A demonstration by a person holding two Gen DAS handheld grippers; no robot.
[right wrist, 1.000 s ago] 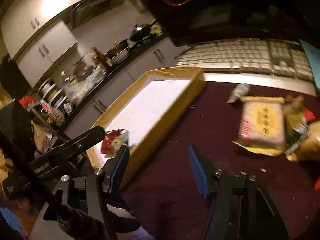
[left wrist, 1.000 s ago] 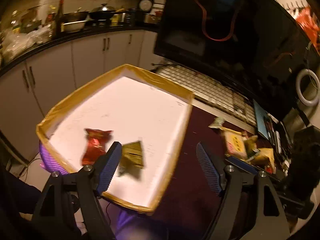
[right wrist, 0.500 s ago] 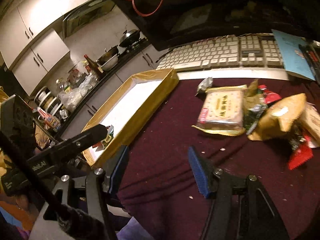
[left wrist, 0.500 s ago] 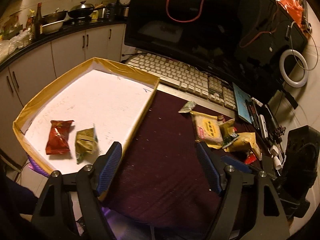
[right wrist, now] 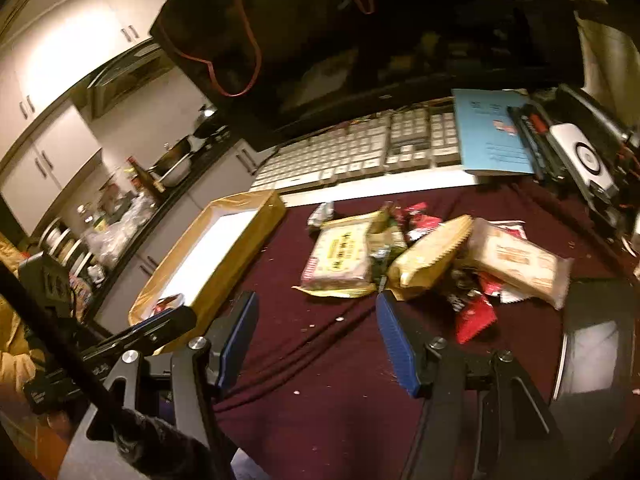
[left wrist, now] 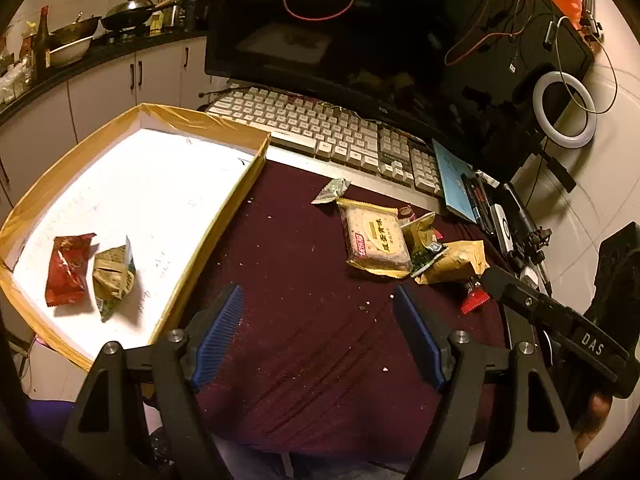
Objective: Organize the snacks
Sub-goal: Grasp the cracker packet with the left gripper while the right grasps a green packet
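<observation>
Two snack packets are seen inside the shallow tray (left wrist: pixel 224 216) with yellow walls, to the front left of the left tool (left wrist: pixel 318 338): a red packet (left wrist: pixel 66 270) and, just beside it, a green-gold packet (left wrist: pixel 114 276). The left tool is held wide open above the dark red cloth (left wrist: pixel 304 320) of the desk, and nothing is gripped between its blue pads (left wrist: pixel 218 338). The right tool (right wrist: pixel 316 344) is also spread wide and nothing is held by it. Straight ahead of the right tool a loose pile of snacks is found on the cloth: a flat cracker pack (right wrist: pixel 340 258) with a yellow label, a golden bag (right wrist: pixel 430 254) leaning on it, a pale long pack (right wrist: pixel 516 260) to the right, and a small red wrapper (right wrist: pixel 474 316) nearest to the right pad. A silver-green sachet (left wrist: pixel 332 190) lies apart, between the pile and the keyboard (left wrist: pixel 320 128). Behind the keyboard a dark monitor (left wrist: pixel 360 40) is placed.
</observation>
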